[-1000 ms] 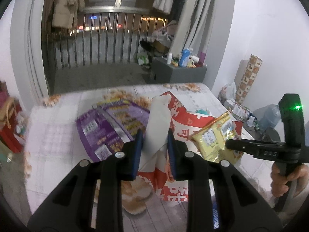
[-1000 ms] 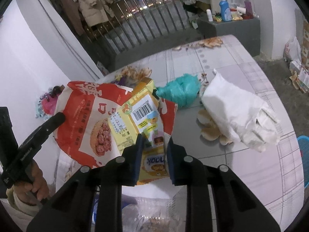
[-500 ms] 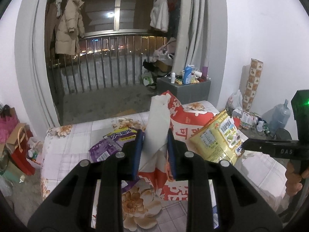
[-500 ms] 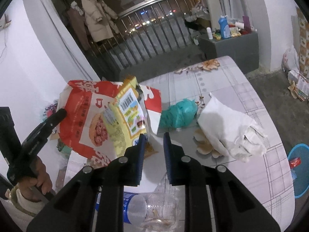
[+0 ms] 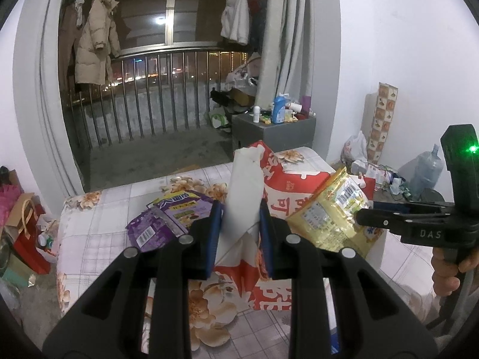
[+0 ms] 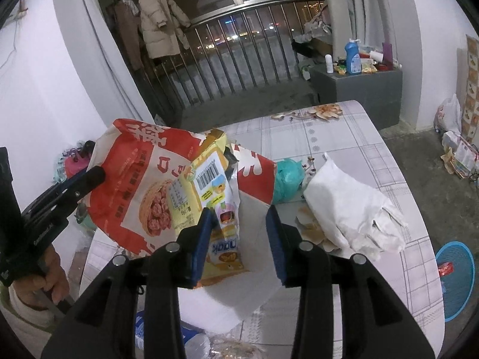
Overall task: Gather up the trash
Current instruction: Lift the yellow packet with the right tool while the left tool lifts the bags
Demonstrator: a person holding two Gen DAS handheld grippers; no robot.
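A purple wrapper (image 5: 167, 218), teal bag (image 6: 288, 179) and crumpled white bag (image 6: 353, 209) are lying on the floral tablecloth (image 6: 329, 137). Left gripper (image 5: 239, 233) is clamping the red-and-white paper bag (image 5: 284, 185) — lifted above the table. Right gripper (image 6: 239, 239) is spreading wide — the yellow snack packet (image 6: 209, 185) is sliding into the bag's mouth.

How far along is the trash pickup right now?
In hand: left gripper holds the red bag open; right gripper has opened, leaving the yellow wrapper part-way in. Left on the table: purple wrapper, green bag, white bag.
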